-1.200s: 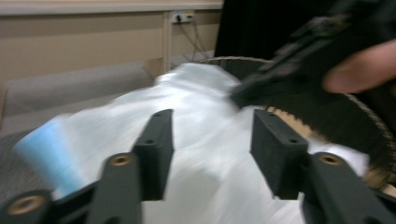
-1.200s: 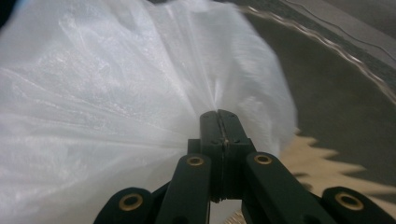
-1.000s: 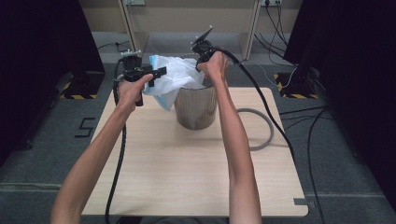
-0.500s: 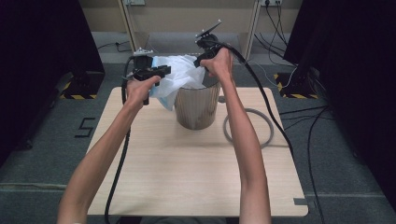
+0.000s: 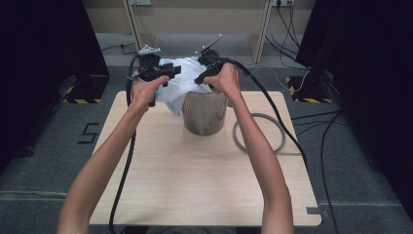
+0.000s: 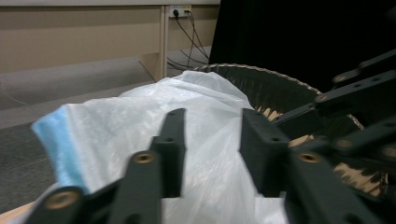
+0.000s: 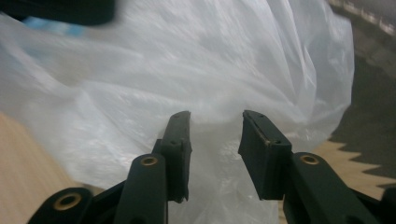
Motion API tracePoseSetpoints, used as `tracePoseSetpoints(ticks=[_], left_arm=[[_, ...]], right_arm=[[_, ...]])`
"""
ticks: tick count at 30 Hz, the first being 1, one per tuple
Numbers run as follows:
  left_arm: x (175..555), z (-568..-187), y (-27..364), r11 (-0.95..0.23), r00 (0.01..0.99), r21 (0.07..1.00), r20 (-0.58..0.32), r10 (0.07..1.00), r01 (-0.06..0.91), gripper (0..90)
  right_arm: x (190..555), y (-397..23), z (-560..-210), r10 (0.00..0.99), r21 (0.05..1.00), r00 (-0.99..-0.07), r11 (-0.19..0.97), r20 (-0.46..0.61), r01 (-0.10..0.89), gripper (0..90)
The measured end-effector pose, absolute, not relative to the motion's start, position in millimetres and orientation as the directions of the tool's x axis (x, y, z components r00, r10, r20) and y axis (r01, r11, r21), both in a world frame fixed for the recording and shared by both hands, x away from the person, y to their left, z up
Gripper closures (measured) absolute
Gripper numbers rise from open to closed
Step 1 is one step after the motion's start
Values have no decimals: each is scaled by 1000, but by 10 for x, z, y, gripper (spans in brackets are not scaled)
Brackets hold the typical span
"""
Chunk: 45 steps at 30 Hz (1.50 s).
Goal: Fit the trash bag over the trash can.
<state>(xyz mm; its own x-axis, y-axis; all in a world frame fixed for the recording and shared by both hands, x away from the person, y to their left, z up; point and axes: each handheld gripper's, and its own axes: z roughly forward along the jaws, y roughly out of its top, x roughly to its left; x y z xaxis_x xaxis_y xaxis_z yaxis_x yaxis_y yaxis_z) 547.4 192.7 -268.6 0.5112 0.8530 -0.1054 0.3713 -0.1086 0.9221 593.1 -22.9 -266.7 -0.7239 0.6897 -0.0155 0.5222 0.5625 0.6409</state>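
A corrugated brown bin (image 5: pixel 204 114) stands at the far middle of the table. A white plastic bag (image 5: pixel 181 83) with a blue edge (image 6: pixel 53 140) bulges over the bin's rim on its left side. My left gripper (image 5: pixel 171 72) is at the bag's left; its jaws (image 6: pixel 212 128) have just been opening and stand apart, with bag film between them. My right gripper (image 5: pixel 200 78) is over the rim; its jaws (image 7: pixel 217 119) have just been closing a little. They still stand apart, with the bag (image 7: pixel 210 60) between and beyond them.
A grey ring of hose (image 5: pixel 258 132) lies on the wooden table (image 5: pixel 195 185) right of the bin. Black cables trail from both grippers along the forearms. Dark curtains flank the table, and wall sockets with cables sit beyond it.
My left hand has moved right and slightly up, closer to the bag. My right hand has shifted a little over the bin's rim. The bag sits more bunched over the rim.
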Motion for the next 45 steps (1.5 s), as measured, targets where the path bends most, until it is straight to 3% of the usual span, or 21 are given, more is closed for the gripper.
tracePoseSetpoints(ticks=[3, 8, 16, 20, 27, 33, 36, 45], left_arm=[[5439, -2661, 2038, -82, 491, 918, -130, 861, 387, 402], [5441, -2724, 2234, -43, 456, 890, -190, 870, 453, 291], [5425, -2772, 2391, -7, 437, 882, -226, 871, 471, 270], [5370, -2741, 2400, -12, 450, 886, -223, 865, 464, 265], [5312, -2737, 2415, -14, 467, 886, -232, 853, 464, 246], [5163, -2773, 2385, -20, 508, 886, -247, 825, 463, 222], [5071, -2796, 2383, -30, 524, 889, -241, 817, 457, 215], [5005, -2998, 2454, -55, 520, 876, -234, 821, 480, 211]], right_arm=[[6042, -244, -2767, 716, 602, -697, 570, -31, 559, 654], [6067, -287, -2760, 722, 609, -691, 560, -26, 562, 646], [5863, -324, -2485, 703, 739, -711, 466, 26, 487, 556], [5782, -178, -2507, 663, 731, -748, 492, 37, 472, 554], [5894, -59, -2721, 652, 663, -759, 564, 8, 492, 745], [6014, -114, -2796, 679, 625, -734, 579, -13, 524, 783], [6027, -174, -2771, 690, 632, -723, 570, -22, 525, 766], [5955, -327, -2554, 721, 732, -693, 474, -3, 490, 603]])
